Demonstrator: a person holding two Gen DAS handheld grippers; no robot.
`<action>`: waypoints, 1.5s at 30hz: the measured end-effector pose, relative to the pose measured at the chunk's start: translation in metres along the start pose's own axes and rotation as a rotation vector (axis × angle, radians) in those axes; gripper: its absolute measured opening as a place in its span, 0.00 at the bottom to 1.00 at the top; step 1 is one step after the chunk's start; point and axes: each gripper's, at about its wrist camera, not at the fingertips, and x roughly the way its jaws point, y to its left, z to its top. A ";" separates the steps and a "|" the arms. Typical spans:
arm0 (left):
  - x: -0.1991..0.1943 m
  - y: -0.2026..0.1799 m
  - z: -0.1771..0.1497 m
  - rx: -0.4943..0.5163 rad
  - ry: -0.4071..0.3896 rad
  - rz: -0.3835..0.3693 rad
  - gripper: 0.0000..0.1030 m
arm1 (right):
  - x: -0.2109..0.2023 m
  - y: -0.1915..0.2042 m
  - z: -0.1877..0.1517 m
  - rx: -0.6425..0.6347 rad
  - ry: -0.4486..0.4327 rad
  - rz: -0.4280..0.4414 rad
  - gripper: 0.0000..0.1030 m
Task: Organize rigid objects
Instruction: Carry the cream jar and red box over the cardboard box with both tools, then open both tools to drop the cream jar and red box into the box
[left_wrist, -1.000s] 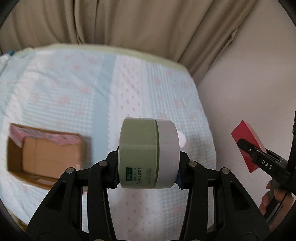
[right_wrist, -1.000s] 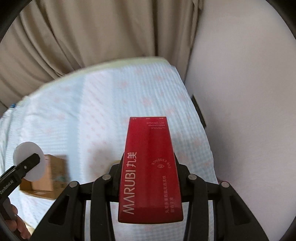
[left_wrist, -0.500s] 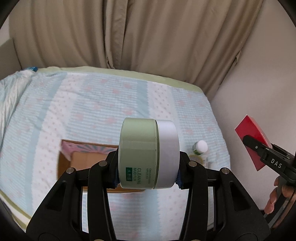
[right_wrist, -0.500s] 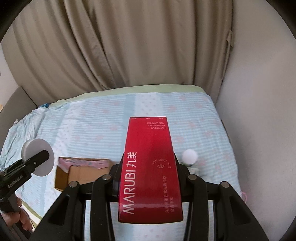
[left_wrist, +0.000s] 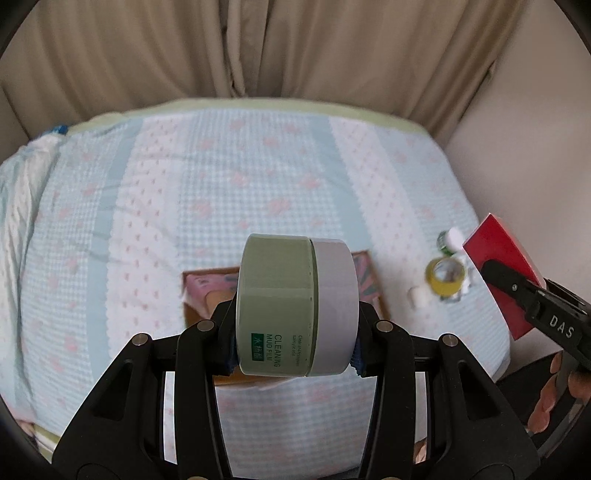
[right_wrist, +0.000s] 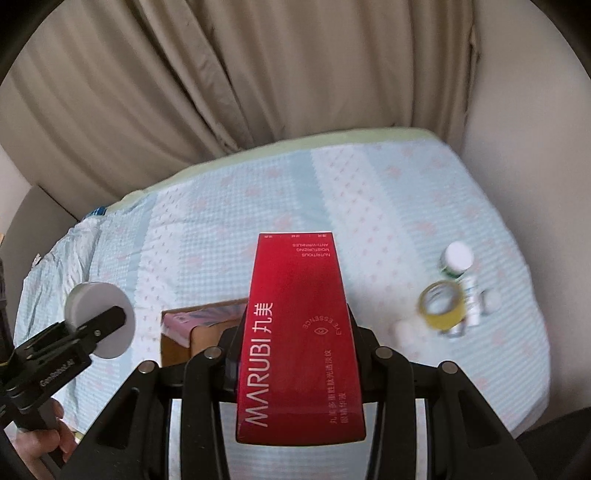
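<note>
My left gripper is shut on a pale green jar with a white lid, held on its side above an open cardboard box. The jar's lid also shows in the right wrist view. My right gripper is shut on a red MARUBI carton, held above the bed; the carton shows at the right of the left wrist view. The cardboard box lies on the bed with a pink item and a brown carton inside.
The bed has a light blue and white cover with pink dots. At its right side lie a yellow tape roll, a white-capped bottle and small white items. Beige curtains hang behind; a wall stands at the right.
Both views have swung, so the box now lies behind the held objects and the tape roll and bottle have come into view at the right. Both grips are unchanged.
</note>
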 end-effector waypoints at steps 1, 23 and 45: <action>0.008 0.006 0.000 -0.002 0.015 0.000 0.39 | 0.009 0.007 -0.001 -0.005 0.011 0.001 0.37; 0.253 0.074 -0.043 0.020 0.370 0.073 0.39 | 0.247 0.091 -0.067 -0.704 0.336 0.255 0.36; 0.245 0.048 -0.042 0.169 0.341 0.063 1.00 | 0.242 0.046 -0.135 -0.868 0.366 0.244 1.00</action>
